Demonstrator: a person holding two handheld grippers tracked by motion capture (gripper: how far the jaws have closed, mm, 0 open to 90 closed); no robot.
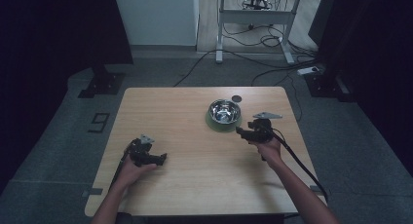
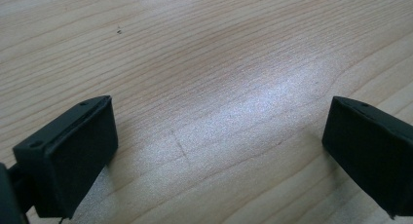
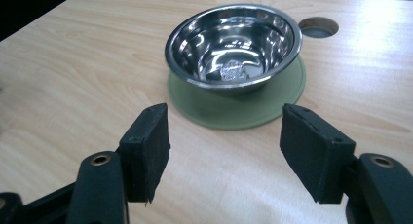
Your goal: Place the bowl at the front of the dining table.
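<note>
Your left gripper [image 1: 163,158] sits low over the wooden table [image 1: 195,185], near its left side. Its jaws are wide apart, with just bare wood between them. Your right gripper [image 1: 238,130] is open too and holds nothing. It points at the bowl [image 1: 224,111], just in front of it. That bowl is round, shiny and silver. It stands upright on a flat green mat [image 3: 272,100], near a round hole [image 3: 318,27] in the table.
</note>
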